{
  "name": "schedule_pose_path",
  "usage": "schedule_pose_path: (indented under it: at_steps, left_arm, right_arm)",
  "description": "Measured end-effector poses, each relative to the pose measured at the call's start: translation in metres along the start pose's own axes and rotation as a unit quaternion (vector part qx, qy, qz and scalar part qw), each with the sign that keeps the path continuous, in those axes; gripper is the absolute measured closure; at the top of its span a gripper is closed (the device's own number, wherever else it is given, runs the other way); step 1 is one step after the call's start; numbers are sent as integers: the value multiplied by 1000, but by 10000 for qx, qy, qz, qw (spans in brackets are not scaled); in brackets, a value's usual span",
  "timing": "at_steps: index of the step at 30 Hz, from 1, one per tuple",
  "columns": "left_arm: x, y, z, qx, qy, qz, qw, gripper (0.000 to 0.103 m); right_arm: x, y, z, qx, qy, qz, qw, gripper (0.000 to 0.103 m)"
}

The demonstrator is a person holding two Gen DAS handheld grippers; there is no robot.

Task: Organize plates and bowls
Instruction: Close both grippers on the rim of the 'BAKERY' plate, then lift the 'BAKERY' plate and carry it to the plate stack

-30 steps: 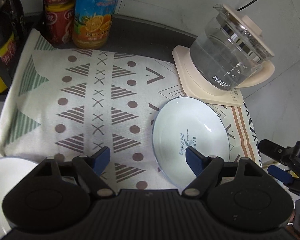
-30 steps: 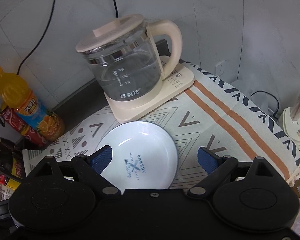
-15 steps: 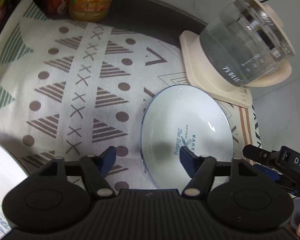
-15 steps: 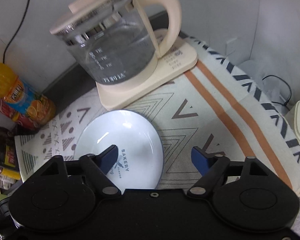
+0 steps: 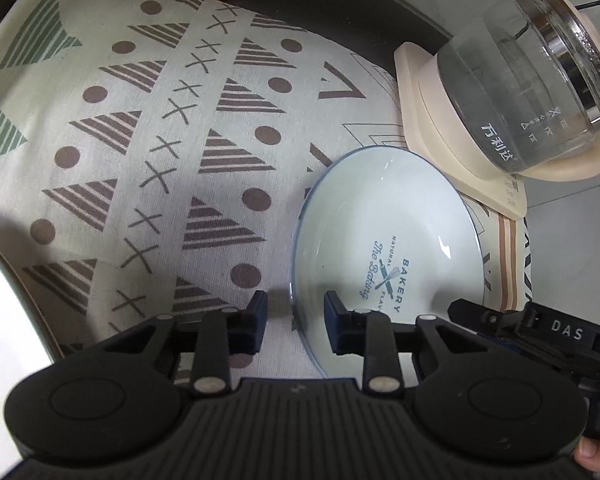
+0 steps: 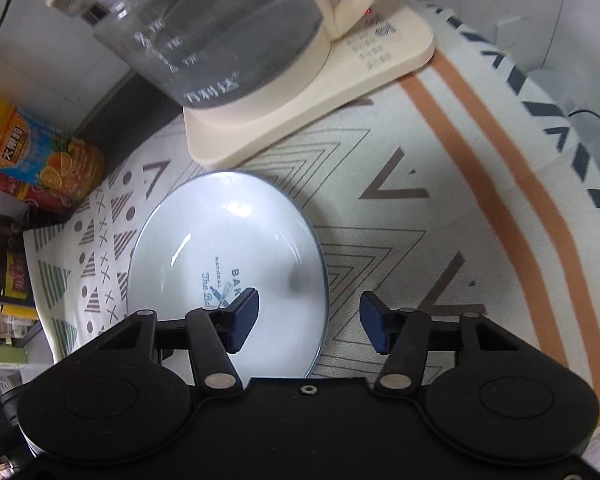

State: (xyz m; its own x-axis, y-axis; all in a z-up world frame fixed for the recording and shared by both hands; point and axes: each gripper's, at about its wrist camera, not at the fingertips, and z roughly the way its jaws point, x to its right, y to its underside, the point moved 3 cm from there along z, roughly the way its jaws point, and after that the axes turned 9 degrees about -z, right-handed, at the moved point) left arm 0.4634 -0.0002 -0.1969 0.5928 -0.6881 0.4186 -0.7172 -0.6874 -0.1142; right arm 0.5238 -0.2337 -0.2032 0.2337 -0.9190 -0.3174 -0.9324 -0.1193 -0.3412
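Observation:
A white plate [image 5: 384, 236] with a thin blue rim and "Bakery" lettering lies on the patterned cloth [image 5: 140, 140]; it also shows in the right wrist view [image 6: 228, 248]. My left gripper [image 5: 294, 314] is open, its jaws straddling the plate's near left rim, one pad outside and one over the plate. My right gripper [image 6: 308, 316] is open and straddles the plate's right rim from the other side. Part of a second white dish [image 5: 4, 340] shows at the left edge of the left wrist view.
A glass kettle [image 5: 532, 92] on a cream base [image 5: 452, 160] stands just behind the plate, also in the right wrist view [image 6: 220, 28]. An orange juice bottle [image 6: 32, 148] and cans stand at the back left. The cloth [image 6: 440, 220] extends to the right.
Both grippers have moved down and forward onto the plate. The left jaws have narrowed around its left rim, and the right jaws have narrowed over its right rim.

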Motion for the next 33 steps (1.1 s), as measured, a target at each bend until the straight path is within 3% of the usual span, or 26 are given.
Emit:
schedule_pose_path:
  at_steps: [9, 13, 23, 33]
  left_arm:
    - [1, -2, 4, -22, -21, -87, 10000, 83]
    - [3, -3, 7, -69, 61, -47, 9999, 89]
    - [6, -4, -4, 286, 214, 246, 9991, 90]
    - [7, -16, -33, 588, 479, 325, 9966, 90]
  right_arm:
    - [12, -2, 16, -268, -245, 142, 9992, 67]
    - [11, -4, 18, -235, -290, 76, 9993, 70]
    - [17, -1, 13, -4, -551, 230, 9982, 93]
    - [-9, -5, -12, 485, -477, -121, 9976, 94]
